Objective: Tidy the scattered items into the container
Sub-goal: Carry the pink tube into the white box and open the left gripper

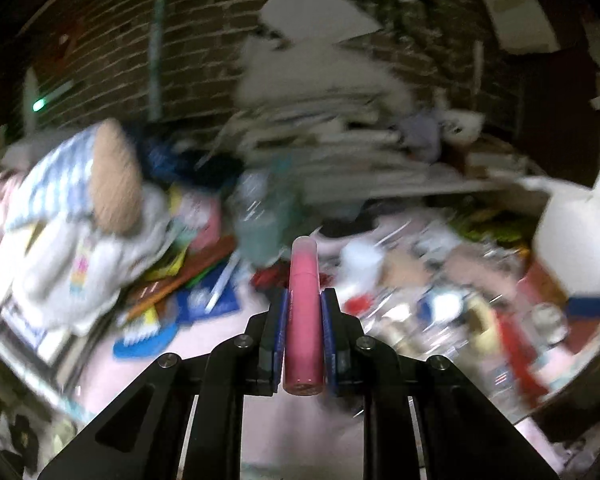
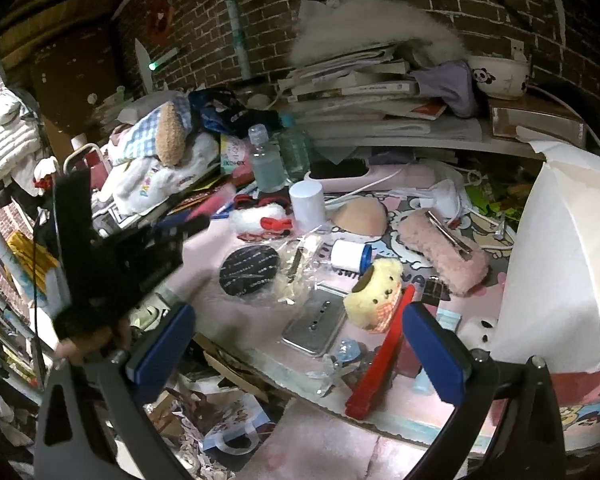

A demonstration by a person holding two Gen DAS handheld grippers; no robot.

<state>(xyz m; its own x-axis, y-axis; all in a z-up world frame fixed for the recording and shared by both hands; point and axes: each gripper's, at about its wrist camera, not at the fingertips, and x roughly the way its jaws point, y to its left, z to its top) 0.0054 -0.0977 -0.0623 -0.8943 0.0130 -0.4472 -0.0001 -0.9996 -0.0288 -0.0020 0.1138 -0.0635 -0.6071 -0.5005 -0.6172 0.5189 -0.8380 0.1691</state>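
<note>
Pink and slim, the tube [image 1: 303,312] sat clenched lengthwise between the blue pads of the left gripper [image 1: 303,300], its clear-capped tip poking out past them and its base hanging back toward the camera. It was held clear of the desk [image 1: 140,360], above a blurred jumble of papers, pens and bottles.

From the other side the left gripper [image 2: 188,226] showed only as a dark smear over the desk's left part, the tube itself too blurred to pick out there. The right gripper [image 2: 296,344] hung near the front edge of the desk [image 2: 204,292] with its jaws released and nothing between them; a yellow plush [image 2: 376,296], a red stick [image 2: 380,356] and a silver case [image 2: 316,326] lay just beyond them.

The white box [image 2: 556,264] standing at the desk's right end looked to me like the container. Doing this step well would mean carrying the tube across above the clutter, high enough not to snag the bottles [image 2: 266,160] or the white cylinder [image 2: 307,204], keeping the grip firm since the tube is smooth and round, and letting go only once its tip is well past the box's torn rim. The right gripper would do best to stay out of that path.
</note>
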